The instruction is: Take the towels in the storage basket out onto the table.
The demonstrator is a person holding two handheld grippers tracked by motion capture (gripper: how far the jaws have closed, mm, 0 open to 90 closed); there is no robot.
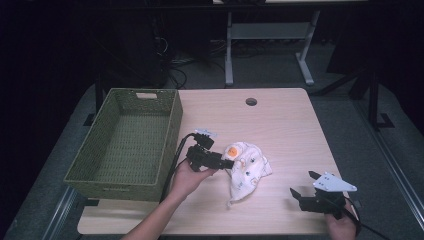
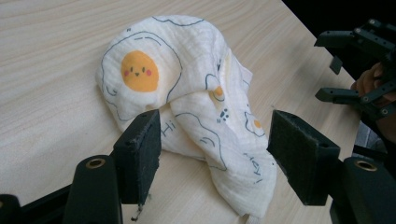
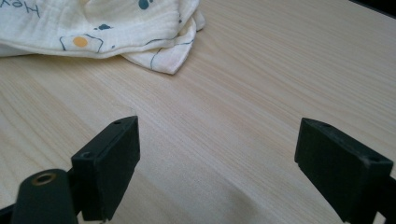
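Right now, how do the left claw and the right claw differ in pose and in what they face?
The left claw sits at the cloth, with cloth lying between its open jaws; the right claw stands apart from it, over bare table. The left is beside the green basket; the right is near the table's right edge. Both are open.

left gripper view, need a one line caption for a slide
Open left claw straddles the near fold of a crumpled fried-egg print muslin cloth on the light wooden table.
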